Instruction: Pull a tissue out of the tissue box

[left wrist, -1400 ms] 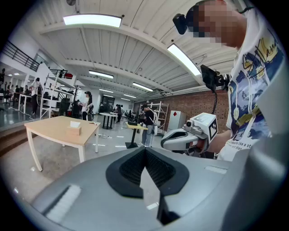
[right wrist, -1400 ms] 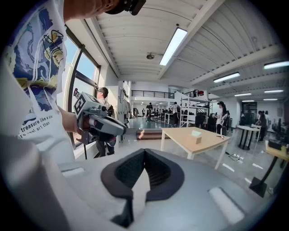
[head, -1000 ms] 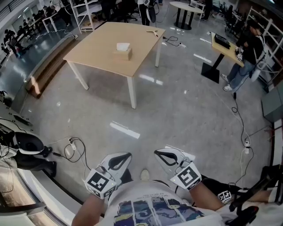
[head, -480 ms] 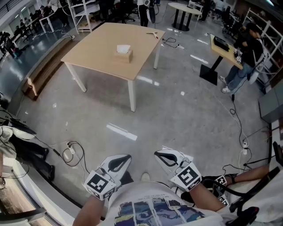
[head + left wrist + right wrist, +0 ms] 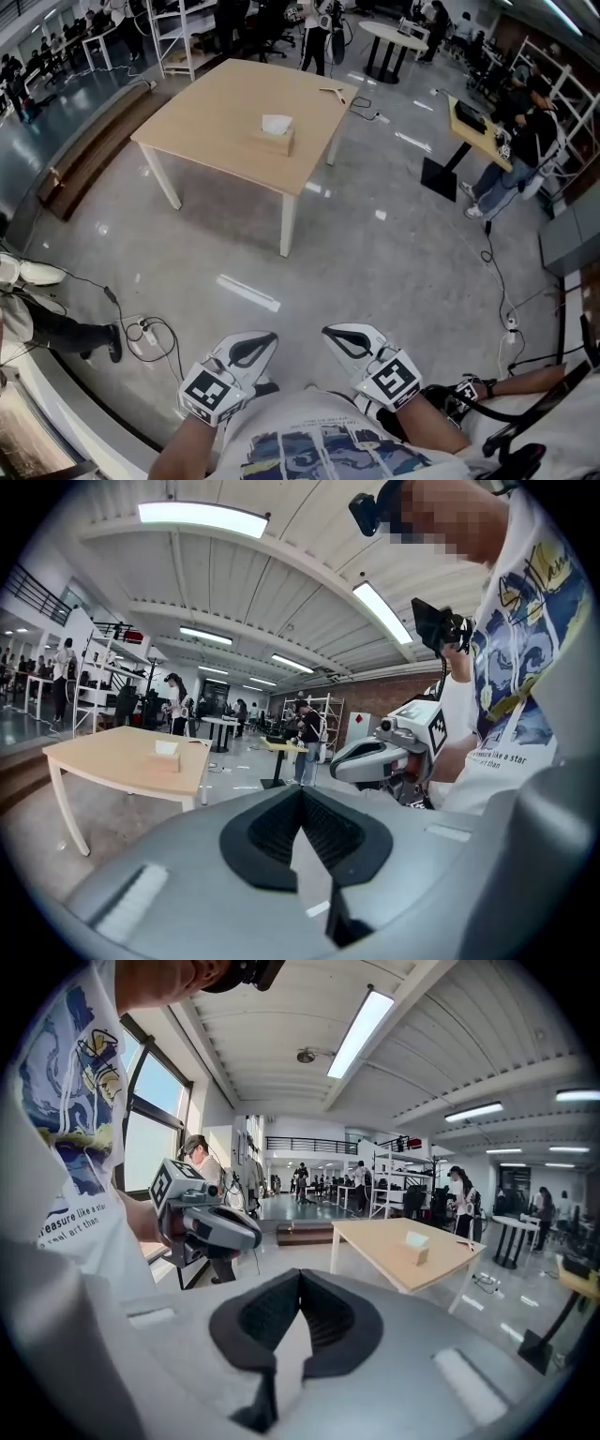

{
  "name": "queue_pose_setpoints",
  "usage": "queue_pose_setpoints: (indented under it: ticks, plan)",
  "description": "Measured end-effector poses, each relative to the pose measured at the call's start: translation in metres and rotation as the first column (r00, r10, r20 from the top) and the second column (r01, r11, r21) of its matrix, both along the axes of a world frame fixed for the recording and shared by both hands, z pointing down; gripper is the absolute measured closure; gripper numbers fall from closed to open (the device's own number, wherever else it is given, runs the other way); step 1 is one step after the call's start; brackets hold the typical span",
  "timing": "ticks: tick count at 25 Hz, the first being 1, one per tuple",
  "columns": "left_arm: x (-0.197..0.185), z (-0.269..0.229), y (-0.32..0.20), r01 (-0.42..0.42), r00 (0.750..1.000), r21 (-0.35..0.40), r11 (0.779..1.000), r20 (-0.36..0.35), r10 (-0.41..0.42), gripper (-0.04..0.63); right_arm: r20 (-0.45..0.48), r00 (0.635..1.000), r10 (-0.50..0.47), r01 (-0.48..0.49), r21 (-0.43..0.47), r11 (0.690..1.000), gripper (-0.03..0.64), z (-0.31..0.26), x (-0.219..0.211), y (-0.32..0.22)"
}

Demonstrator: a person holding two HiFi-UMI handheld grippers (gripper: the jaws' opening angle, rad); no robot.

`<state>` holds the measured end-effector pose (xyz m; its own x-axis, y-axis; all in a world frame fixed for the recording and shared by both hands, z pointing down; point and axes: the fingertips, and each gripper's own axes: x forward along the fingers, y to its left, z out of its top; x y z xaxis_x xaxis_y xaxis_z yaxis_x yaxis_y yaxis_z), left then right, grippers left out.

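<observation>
The left tongs [image 5: 266,338] and the right tongs [image 5: 331,332] are clenched, empty, well apart from the desk [image 5: 211,112] carrying the tissue box [image 5: 275,138].

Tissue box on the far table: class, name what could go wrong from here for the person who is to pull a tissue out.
1. The tissue box seems to stand loose on the table; a one-sided pull may lift it along.
2. Cables lie on the floor at the person's left: a possible trip risk.
3. Both the left tongs and right tongs are shut and must open before gripping.
</observation>
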<state>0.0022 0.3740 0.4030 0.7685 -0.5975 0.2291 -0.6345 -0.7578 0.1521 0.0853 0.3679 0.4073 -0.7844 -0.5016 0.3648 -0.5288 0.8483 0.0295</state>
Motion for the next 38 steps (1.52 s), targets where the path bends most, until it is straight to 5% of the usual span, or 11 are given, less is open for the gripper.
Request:
queue_pose_setpoints:
  ticks: [9,16,26,38]
  plan:
    - [-0.08,0.008,-0.026,-0.003,1.0,0.007,1.0,0.023,0.003,0.592,-0.021,0.999,0.024,-0.024,0.003,1.0,0.614,0.001,-0.077,-0.033]
    - [-0.104,0.014,-0.051,-0.012,1.0,-0.006,1.0,0.009,0.012,0.592,-0.036,0.999,0.037,-0.037,-0.009,0.999,0.614,0.004,-0.098,-0.055]
    - [-0.091,0.007,-0.128,0.004,1.0,-0.025,1.0,0.027,-0.003,0.592,-0.006,1.0,0.016,-0.016,-0.02,1.0,0.614,0.002,-0.09,-0.14]
    - [-0.042,-0.007,-0.279,0.036,0.996,0.002,0.999,0.079,-0.037,0.592,0.059,0.997,-0.052,0.051,0.016,0.999,0.614,-0.006,-0.055,-0.287]
